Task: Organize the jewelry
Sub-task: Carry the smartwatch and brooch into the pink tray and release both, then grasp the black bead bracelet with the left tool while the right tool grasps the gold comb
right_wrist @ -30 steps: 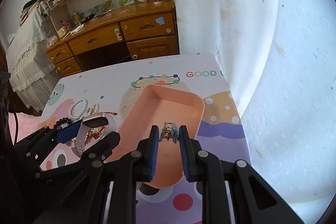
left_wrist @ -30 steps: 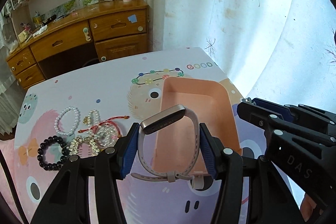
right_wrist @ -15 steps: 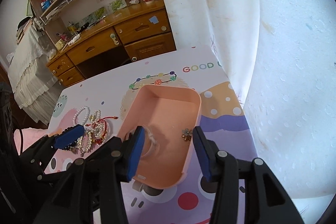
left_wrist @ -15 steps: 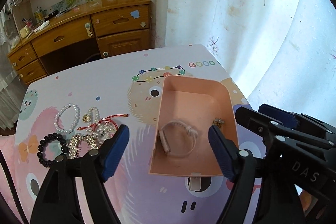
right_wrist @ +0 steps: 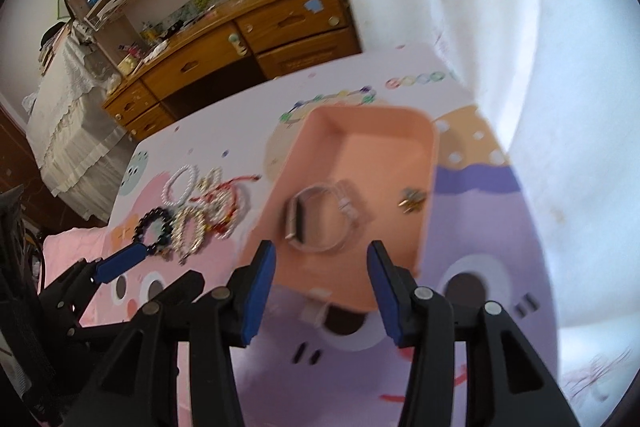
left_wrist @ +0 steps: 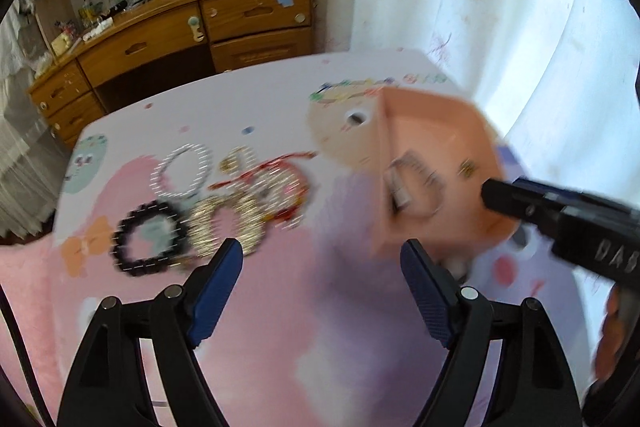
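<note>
A peach tray (right_wrist: 424,147) (left_wrist: 432,115) sits on the cartoon-printed table. In it lie a pale-strapped watch (right_wrist: 320,223) (left_wrist: 412,187) and a small gold charm (right_wrist: 412,201) (left_wrist: 468,169). Left of the tray lies a pile of bracelets: white pearls (left_wrist: 182,169), black beads (left_wrist: 146,243), gold beads (left_wrist: 224,223) and red cord (left_wrist: 280,183); the pile also shows in the right wrist view (right_wrist: 196,207). My left gripper (left_wrist: 322,267) is open and empty, near the table between pile and tray. My right gripper (right_wrist: 322,263) is open and empty, at the tray's near end.
A wooden desk with drawers (right_wrist: 248,39) and shelves stands beyond the table's far edge. A white curtain (right_wrist: 520,27) hangs along the right side. The right gripper's finger (left_wrist: 532,201) reaches over the tray's right rim in the left wrist view.
Both grippers opened and dropped their loads into the tray: the watch from the left, the charm from the right. The left gripper has since swung left toward the bracelet pile.
</note>
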Tool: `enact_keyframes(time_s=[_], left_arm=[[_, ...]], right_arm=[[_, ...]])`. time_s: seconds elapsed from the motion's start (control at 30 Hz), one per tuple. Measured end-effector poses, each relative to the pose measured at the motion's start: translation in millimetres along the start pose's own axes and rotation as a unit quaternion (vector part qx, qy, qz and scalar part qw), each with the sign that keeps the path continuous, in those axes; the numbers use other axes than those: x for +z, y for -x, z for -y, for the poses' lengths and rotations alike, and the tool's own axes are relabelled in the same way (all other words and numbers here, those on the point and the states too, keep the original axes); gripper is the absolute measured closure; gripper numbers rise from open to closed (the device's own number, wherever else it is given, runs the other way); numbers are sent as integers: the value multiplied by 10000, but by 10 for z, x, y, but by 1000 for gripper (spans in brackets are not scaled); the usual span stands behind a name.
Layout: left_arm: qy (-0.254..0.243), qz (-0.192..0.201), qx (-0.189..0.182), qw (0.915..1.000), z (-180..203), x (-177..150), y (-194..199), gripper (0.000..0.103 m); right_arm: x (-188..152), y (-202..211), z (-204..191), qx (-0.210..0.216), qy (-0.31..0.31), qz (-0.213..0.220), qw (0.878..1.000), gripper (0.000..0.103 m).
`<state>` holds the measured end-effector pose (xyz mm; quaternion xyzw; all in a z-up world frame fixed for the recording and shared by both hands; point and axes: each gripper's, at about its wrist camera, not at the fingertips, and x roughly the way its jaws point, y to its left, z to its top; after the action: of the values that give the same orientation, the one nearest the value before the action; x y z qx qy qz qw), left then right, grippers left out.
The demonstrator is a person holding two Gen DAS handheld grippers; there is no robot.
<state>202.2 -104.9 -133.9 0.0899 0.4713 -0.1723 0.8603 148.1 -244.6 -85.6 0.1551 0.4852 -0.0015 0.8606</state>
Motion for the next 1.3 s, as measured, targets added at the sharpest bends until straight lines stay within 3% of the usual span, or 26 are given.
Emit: enact_keyframes(time_s=[0.2, 0.33, 0.53, 0.73, 0.9, 1.03, 1.2, 1.3], left_arm=[[-551, -286, 375, 9974, -442, -232, -25, 23], [-765, -394, 375, 9956, -718, -325, -56, 23], [-1425, -245, 518, 9881, -996, -401, -126, 26], [-1698, -154, 352, 9847, -1265, -354, -297, 43], [-1896, -32, 534, 9804, -1381, -326, -461, 44], [-1962, 45, 319, 9800, -1419, -317, -512, 46], [-2126, 72, 82, 9771, -1383, -359, -567, 59], [-2179, 26, -105, 9759, -1366, -367, -571, 73]], right_arm=[[-138, -160, -372, 154, -33, -168, 9997, 55], [-170, -293, -668, 263, -91, -216, 9994, 55], [-188, -571, -1042, 500, -164, -246, 9983, 55], [-153, -914, -1217, 330, -265, -240, 9988, 56], [-123, -1131, -1264, 153, -404, -292, 9986, 56], [-90, -1236, -1303, 67, -374, -342, 9987, 60], [-38, -1336, -1374, -118, -265, -455, 9985, 65], [-16, -1365, -1463, -409, -37, -509, 9979, 66]])
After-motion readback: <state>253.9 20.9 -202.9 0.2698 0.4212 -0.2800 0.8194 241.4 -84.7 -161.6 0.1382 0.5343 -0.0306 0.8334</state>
